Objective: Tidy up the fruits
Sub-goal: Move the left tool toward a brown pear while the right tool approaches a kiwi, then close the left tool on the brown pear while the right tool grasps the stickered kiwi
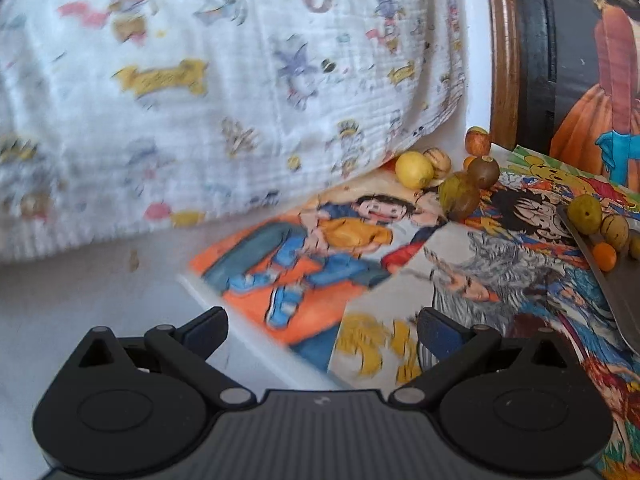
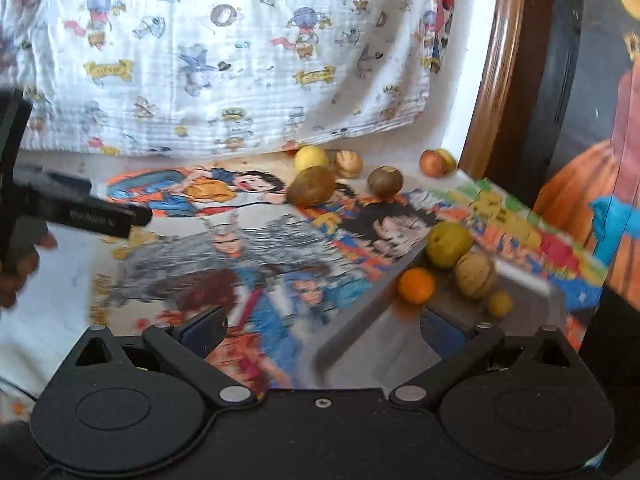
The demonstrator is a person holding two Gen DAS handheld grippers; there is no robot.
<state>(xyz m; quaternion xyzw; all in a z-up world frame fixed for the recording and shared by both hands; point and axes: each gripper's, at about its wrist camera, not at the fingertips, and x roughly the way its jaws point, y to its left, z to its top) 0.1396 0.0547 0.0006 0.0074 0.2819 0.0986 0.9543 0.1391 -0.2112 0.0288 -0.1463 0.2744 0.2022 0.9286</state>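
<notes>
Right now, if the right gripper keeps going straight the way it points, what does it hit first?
Probably the grey tray's near rim, which crosses between the open right gripper fingers; beyond it sits the orange fruit. Depth is hard to judge.

- The white surface (image 2: 60, 280) carried overlapping cartoon posters (image 2: 240, 248).
- A grey tray (image 2: 360, 320) rested on the posters.
- A yellow lemon (image 2: 311, 157), a brown kiwi (image 2: 385, 180) and a reddish apple (image 2: 432, 163) lay loose at the far edge.
</notes>
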